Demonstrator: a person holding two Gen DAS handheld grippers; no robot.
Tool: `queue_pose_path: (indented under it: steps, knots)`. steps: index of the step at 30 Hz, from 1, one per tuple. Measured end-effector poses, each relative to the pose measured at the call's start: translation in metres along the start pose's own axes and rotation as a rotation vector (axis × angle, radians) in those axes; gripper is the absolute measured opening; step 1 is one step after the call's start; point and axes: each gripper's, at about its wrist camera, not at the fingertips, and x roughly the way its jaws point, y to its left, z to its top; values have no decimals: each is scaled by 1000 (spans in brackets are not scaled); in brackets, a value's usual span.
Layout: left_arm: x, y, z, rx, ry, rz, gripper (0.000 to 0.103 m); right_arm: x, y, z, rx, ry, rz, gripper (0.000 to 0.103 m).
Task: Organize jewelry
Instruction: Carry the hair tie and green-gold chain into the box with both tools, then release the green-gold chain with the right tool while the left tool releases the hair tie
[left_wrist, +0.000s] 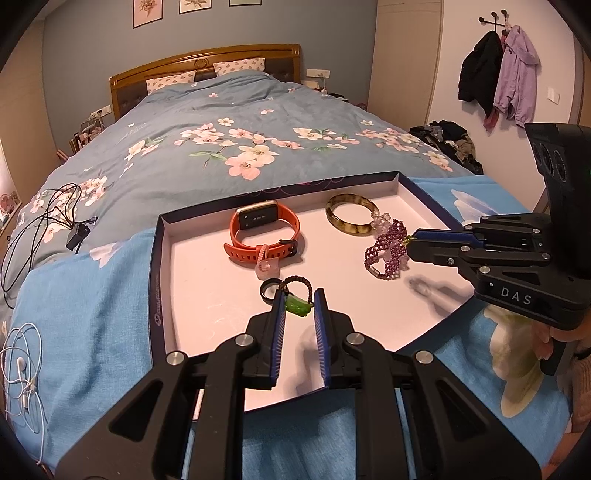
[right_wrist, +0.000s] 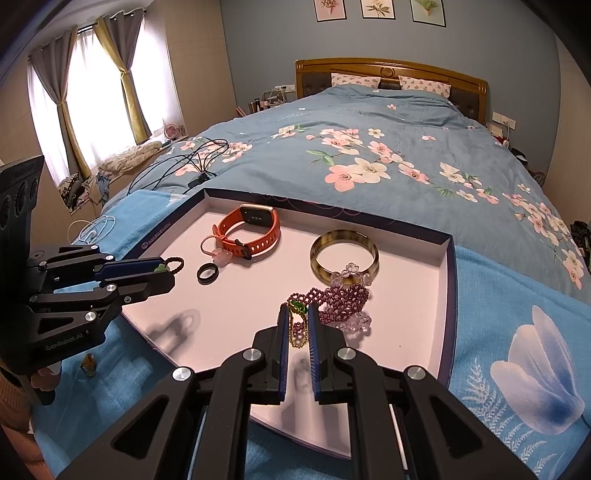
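Bedding in blue floral print carries the shallow tray, which lies directly under both tools. Your left gripper is clenched on the green charm bracelet, just above the tray floor; lower it clear of the black ring beside its left finger. Your right gripper pinches a gold bead chain, visible only in the right wrist view; the purple beaded bracelet sits just beyond its tips.
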Motion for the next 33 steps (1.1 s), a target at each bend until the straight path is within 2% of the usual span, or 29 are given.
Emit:
queue_pose_path:
  steps: [24, 28, 30, 31, 33]
  knots:
    - [28, 6, 5, -49, 64, -16, 17, 14, -4, 2, 19, 27, -29, 10]
    - [20, 9, 5, -62, 47, -9, 26, 10, -5, 3, 26, 16, -32, 10]
    - [11, 10, 5, -58, 23, -7, 29, 4, -6, 3, 30, 1, -38, 17]
    - [3, 10, 5, -54, 5, -6, 34, 2, -6, 3, 35, -5, -41, 19]
    - [-10, 12, 3, -46, -26, 0, 36, -7, -6, 3, 41, -21, -39, 20]
